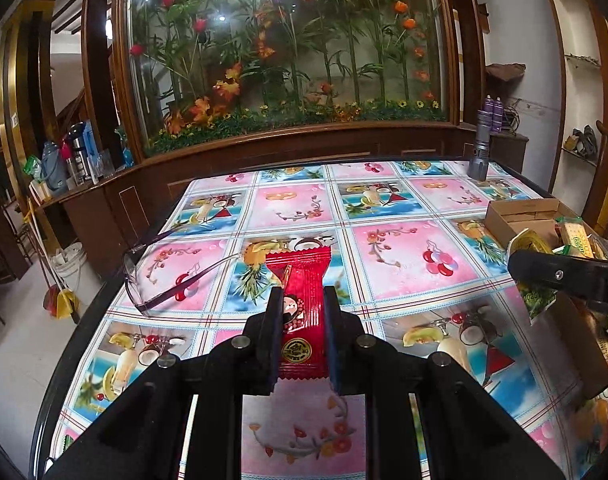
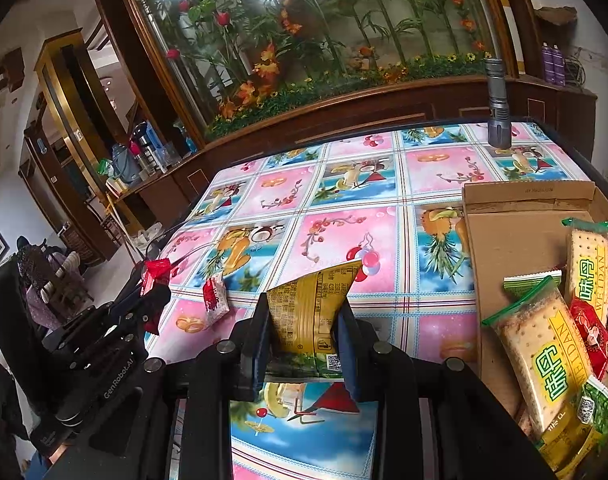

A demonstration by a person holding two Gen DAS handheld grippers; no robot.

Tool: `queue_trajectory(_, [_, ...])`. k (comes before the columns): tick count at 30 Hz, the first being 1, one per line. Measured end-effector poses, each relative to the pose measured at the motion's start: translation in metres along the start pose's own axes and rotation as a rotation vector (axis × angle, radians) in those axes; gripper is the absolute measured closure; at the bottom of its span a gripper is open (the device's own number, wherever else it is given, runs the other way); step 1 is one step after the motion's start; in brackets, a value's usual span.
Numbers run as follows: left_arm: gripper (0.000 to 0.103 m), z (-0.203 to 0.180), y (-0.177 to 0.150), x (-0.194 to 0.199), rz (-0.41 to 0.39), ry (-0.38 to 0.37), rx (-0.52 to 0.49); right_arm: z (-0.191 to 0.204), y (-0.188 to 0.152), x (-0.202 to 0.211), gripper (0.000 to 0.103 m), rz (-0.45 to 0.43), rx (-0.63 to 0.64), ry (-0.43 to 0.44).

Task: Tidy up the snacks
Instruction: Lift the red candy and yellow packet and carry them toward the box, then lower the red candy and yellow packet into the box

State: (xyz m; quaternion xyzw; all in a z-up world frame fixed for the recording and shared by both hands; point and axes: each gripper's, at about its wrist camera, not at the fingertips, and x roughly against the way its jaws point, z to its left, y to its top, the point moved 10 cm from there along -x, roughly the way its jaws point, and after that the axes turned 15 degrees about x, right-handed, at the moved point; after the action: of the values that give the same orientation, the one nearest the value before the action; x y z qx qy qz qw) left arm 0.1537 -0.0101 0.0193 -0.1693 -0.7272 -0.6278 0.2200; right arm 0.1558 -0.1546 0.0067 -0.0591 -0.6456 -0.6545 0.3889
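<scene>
Two cracker packs [image 2: 544, 356], one cardboard box [image 2: 516, 232], one flashlight [image 2: 498, 108], one pair of glasses [image 1: 160, 276]

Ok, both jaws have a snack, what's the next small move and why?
Probably carry the yellow packet in the right gripper rightward over the cardboard box and release it: the box already holds other snacks and lies close on that side.

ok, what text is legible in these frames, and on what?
"WEIDAN": cracker packs in the cardboard box.
"GenRobot.AI": body of the left tongs.
"2025": green wrapper.
Fine print on the yellow packet, red packet seal, box flap print: unreadable.
</scene>
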Motion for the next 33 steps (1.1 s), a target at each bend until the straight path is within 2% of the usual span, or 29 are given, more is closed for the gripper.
queue_trajectory(19, [0.085,-0.004,0.002,0.004,-0.028,0.012,-0.026,-0.005,0.009,0.012,0.071,-0.026,-0.016,-0.006])
queue_trajectory(28, [0.085,-0.004,0.003,0.006,-0.03,0.004,-0.029,-0.064,0.019,0.054,0.071,-0.113,-0.13,-0.091])
queue_trajectory(30, [0.085,-0.006,0.004,0.008,-0.017,-0.031,-0.019,-0.081,0.019,0.064,0.071,-0.129,-0.167,-0.114])
queue_trajectory(33, [0.085,-0.014,0.007,0.018,0.018,-0.164,0.024,-0.111,0.018,0.084,0.071,-0.164,-0.226,-0.162])
